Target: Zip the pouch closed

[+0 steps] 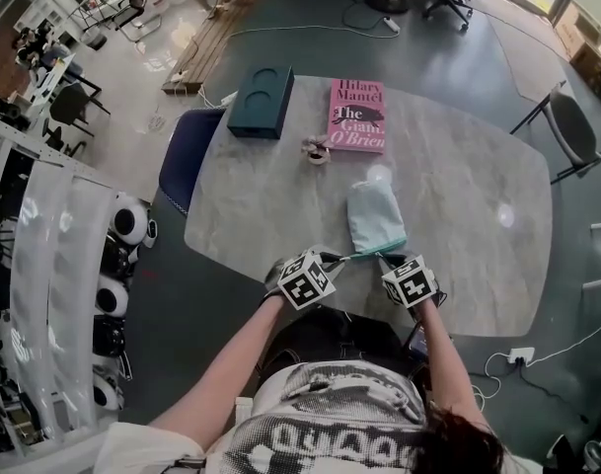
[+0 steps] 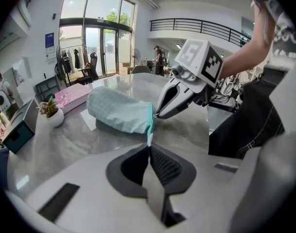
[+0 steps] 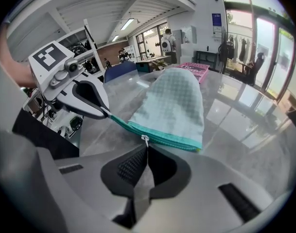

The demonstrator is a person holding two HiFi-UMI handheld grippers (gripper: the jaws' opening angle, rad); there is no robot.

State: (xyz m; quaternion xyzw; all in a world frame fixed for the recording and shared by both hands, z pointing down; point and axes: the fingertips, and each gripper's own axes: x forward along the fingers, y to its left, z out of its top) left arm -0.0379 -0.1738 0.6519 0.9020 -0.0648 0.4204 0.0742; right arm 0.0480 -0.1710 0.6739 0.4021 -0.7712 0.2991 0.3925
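Teal-edged pouch (image 1: 376, 217): left gripper (image 2: 148, 149) clamps its corner and right gripper (image 3: 147, 148) pinches the zipper pull (image 3: 146, 140); next, probably a steady pull along the zip.

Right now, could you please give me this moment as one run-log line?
left hand-held gripper: shut on pouch corner | right hand-held gripper: shut on zipper pull | pouch: on table

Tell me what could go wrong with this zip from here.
1. The right gripper pinches only the tiny zipper pull at the tips of its jaws, so it may slip free.
2. The left gripper holds just the thin tape end of the pouch. If that slips, the pouch would likely drag instead of zipping.
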